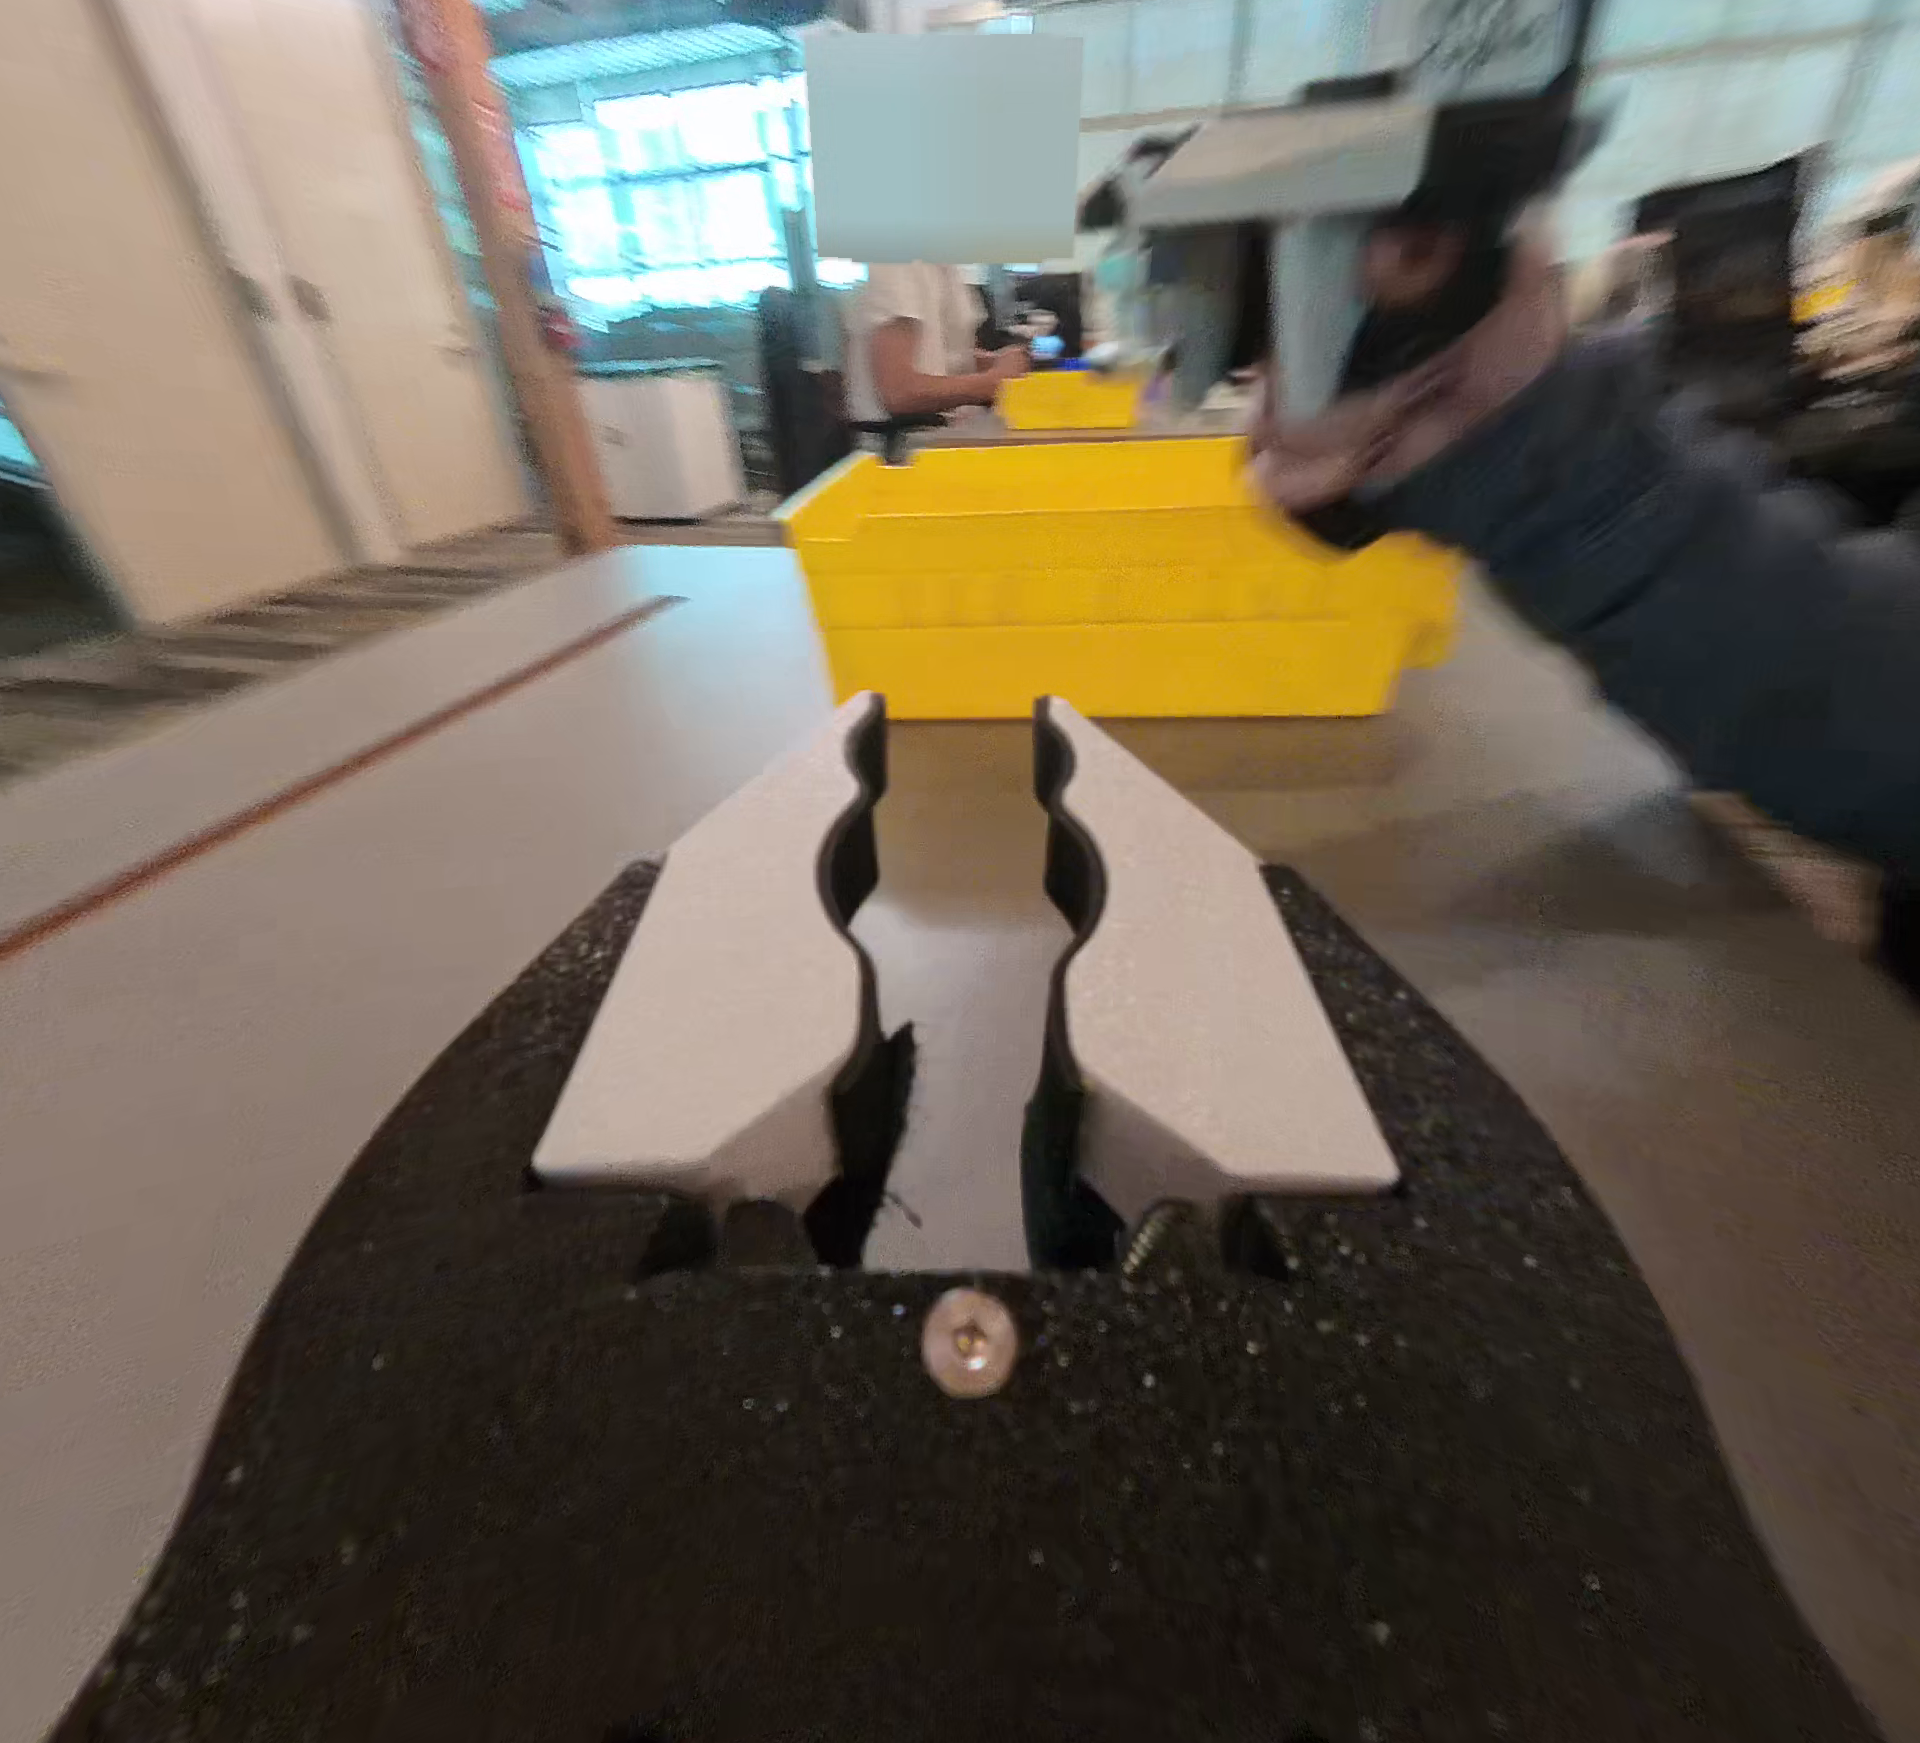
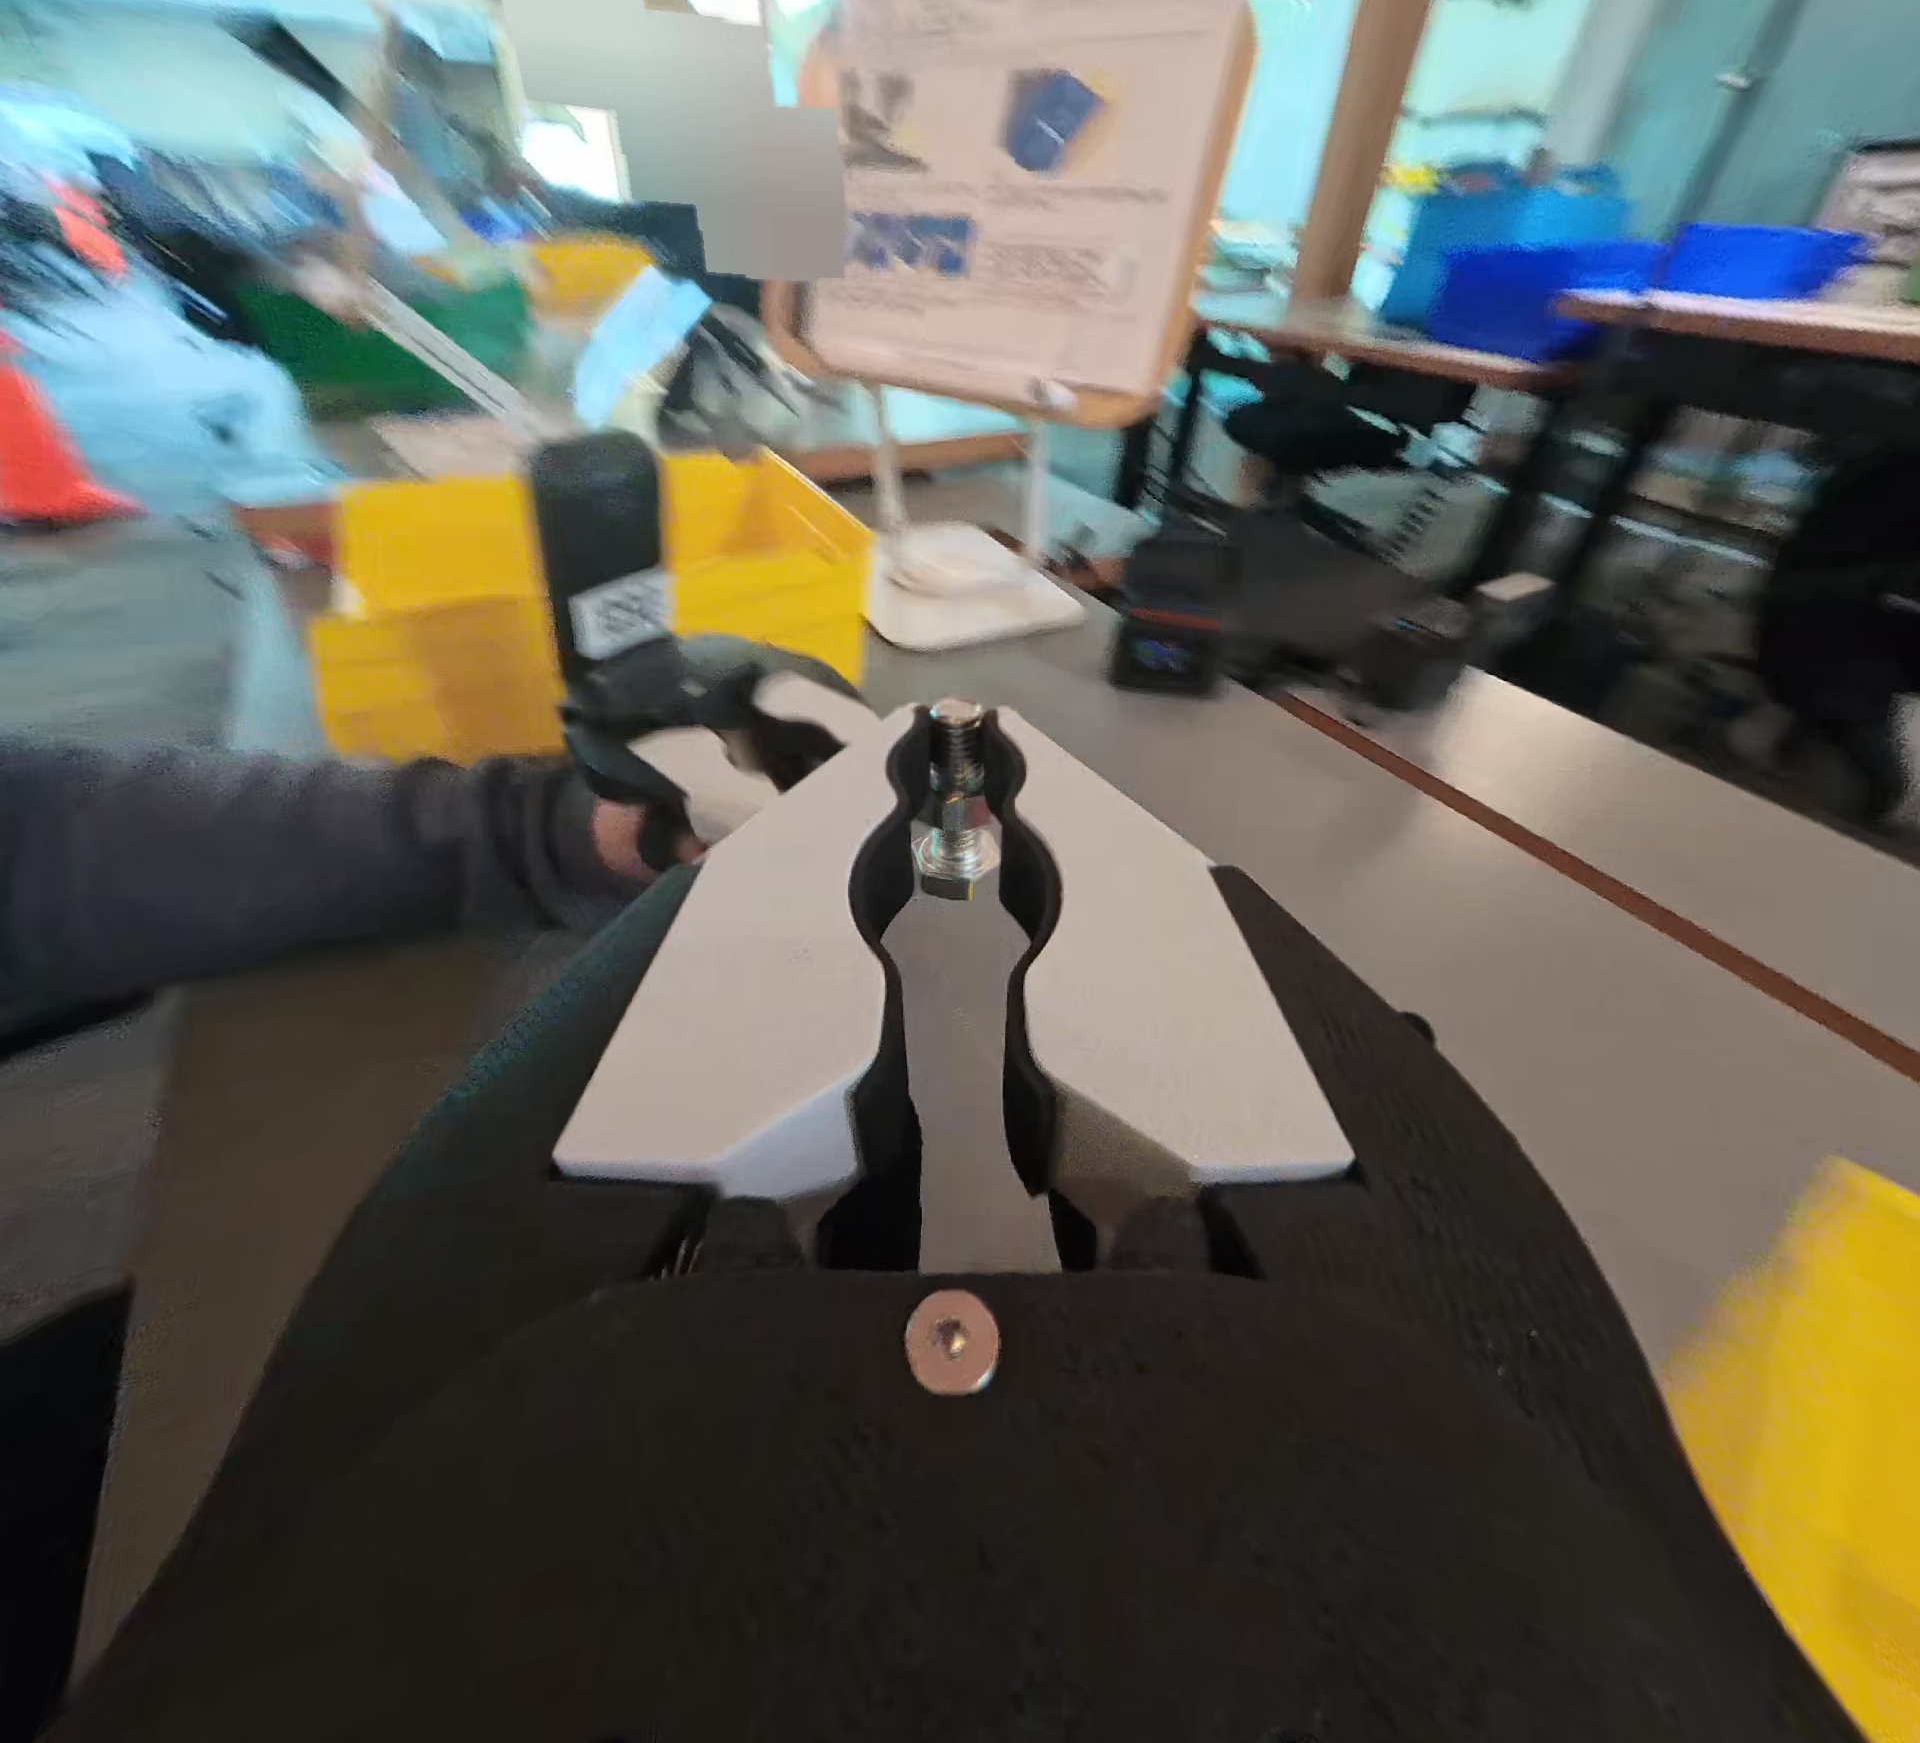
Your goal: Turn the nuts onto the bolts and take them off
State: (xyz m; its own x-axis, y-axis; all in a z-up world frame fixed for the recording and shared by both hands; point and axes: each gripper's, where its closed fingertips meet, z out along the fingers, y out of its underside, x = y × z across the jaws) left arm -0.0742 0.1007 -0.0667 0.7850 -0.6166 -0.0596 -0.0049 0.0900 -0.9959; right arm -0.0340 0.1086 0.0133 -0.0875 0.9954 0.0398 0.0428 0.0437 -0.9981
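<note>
Right hand-held gripper (image 2: 957, 748) clamped on a bolt (image 2: 954, 763) with nut (image 2: 953, 865) already threaded on, left hand-held gripper (image 1: 961, 717) apart and empty over the table (image 1: 312, 1018); unscrewing likely remains.

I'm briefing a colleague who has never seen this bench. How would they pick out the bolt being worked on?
Start at the grey table and find the right gripper, whose white jaws sit closed in the foreground of its own view. The bolt stands clamped between their tips. It is the only shiny threaded metal piece there, with a hex nut on its near end.
</note>
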